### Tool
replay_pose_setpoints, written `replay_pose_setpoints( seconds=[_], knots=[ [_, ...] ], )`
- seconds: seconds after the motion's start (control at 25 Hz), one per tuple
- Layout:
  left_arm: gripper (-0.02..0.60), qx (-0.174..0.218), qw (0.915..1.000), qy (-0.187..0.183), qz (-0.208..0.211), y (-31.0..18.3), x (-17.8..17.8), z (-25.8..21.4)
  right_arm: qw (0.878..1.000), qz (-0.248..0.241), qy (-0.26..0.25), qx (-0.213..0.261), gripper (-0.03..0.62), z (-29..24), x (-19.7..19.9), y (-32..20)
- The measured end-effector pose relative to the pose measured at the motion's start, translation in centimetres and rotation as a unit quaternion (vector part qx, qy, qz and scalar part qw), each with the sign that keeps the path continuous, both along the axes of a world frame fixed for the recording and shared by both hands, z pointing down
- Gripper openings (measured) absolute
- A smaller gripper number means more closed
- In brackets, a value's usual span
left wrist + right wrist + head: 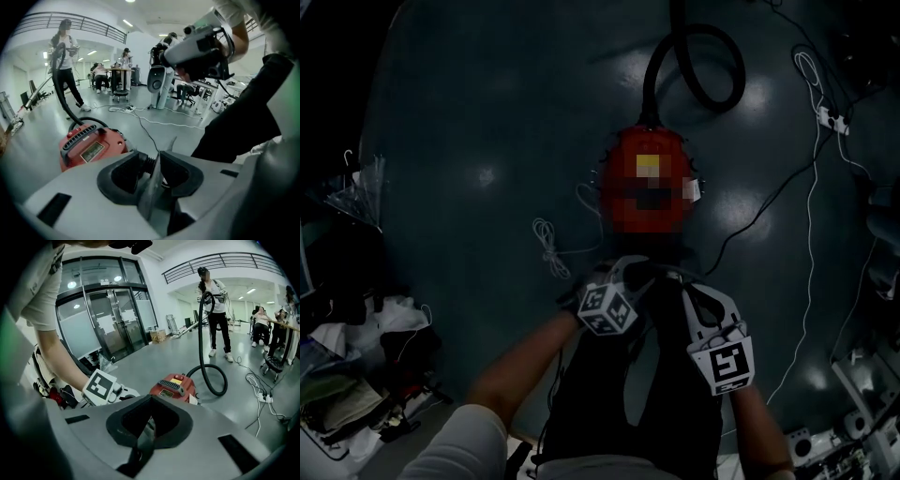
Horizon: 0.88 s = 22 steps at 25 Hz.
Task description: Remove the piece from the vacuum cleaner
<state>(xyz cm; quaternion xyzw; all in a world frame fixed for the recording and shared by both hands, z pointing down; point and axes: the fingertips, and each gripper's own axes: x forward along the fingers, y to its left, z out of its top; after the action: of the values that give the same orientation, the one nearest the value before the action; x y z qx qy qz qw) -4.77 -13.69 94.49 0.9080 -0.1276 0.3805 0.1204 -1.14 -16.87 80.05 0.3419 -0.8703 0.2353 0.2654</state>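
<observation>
Vacuum cleaner (649, 187) sits on the floor ahead of me: red body, black hose (712, 66) looping off its far end. Both tools hang near my body, short of its near end, touching nothing.

Left gripper (165, 149): jaws a little apart, nothing between them. Right gripper (148, 423): jaws together, empty.

I can't tell from here which piece comes off. The hose joint at the far end looks likeliest.

Plan:
- Reach over and steady the red body with the right.
- Spread the left wider before arriving.
- Take the piece close to its joint and pull straight along its axis, no twisting sideways.

Mind the white cord (551, 246) on the floor, left of the body.
</observation>
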Motion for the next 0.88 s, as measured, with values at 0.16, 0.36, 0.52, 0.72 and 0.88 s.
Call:
replay_pose_setpoints(
  seconds=[0.16, 0.36, 0.52, 0.72, 0.88],
  knots=[
    [0.140, -0.007, 0.9985, -0.030, 0.046, 1.4, 0.9, 4.8, 1.000, 0.010, -0.002, -0.010, 0.014, 1.7, 0.6, -0.2],
    [0.140, 0.002, 0.9943, -0.076, 0.074, 2.2, 0.8, 8.8, 1.000, 0.005, -0.001, -0.004, 0.014, 2.7, 0.8, -0.3],
    [0.138, 0.012, 0.9908, -0.101, 0.089, 2.4, 0.9, 10.4, 1.000, 0.006, -0.003, -0.005, 0.014, 2.7, 0.9, -0.3],
    [0.051, 0.030, 0.9872, -0.118, 0.104, 2.3, 0.8, 11.1, 1.000, 0.009, 0.000, -0.008, 0.014, 2.6, 1.1, -0.1],
    [0.032, 0.027, 0.9835, -0.118, 0.134, 3.3, 0.9, 10.9, 1.000, 0.008, 0.003, -0.013, 0.014, 2.4, 1.2, 0.6]
  ],
)
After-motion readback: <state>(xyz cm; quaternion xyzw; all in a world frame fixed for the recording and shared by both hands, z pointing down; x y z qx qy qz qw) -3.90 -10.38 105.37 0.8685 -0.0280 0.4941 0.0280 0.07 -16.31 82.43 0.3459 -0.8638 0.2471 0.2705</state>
